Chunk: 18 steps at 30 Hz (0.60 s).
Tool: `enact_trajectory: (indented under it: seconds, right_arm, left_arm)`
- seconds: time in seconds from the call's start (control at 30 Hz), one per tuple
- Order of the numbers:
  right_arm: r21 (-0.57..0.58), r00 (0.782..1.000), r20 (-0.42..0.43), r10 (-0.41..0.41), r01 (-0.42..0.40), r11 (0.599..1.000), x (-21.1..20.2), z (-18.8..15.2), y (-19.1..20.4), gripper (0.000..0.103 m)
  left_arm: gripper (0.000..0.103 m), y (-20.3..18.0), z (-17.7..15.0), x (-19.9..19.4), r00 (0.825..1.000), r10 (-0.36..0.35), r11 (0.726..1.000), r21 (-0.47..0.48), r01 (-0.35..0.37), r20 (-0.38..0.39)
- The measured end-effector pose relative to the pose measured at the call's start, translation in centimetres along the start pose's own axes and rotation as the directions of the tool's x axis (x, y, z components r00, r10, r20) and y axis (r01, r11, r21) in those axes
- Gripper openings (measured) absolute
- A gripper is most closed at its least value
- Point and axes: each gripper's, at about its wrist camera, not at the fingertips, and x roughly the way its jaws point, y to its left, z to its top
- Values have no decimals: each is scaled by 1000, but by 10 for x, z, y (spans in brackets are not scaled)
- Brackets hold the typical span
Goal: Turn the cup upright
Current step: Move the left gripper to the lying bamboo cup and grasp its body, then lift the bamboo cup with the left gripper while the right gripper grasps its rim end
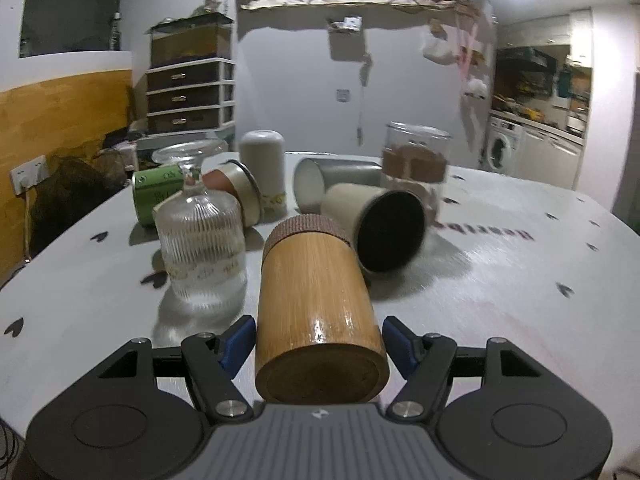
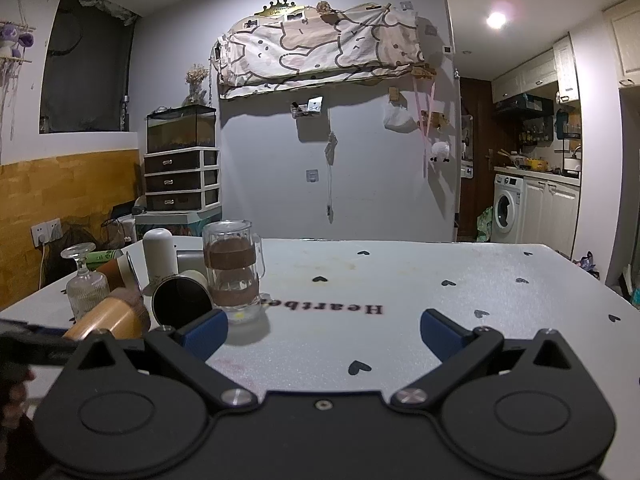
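Observation:
A bamboo cup with a brown ribbed rim band lies on its side on the white table, base toward the camera. My left gripper is open, its blue pads on either side of the cup's base end, with small gaps. The cup also shows at the lower left in the right wrist view. My right gripper is open and empty above the table's front middle.
Behind the bamboo cup a beige cup with a dark inside lies on its side. An upside-down ribbed stem glass, a green can, a grey tumbler, a white cylinder and a glass mug crowd the far left.

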Motion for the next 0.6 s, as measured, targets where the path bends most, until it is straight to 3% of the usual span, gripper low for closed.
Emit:
enact_trajectory:
  seconds: [0.3,0.6]
  right_arm:
    - [25,1000,-10,28,-28,999,1,0,-4,103]
    - [75,999,-35,21,-18,997,6,-1,-13,103]
  left_arm:
    - [70,-26,-12,-19,989,-147,988,41,149,-32]
    - [70,-92,-7,2,961,-274,959,65,277,-42]
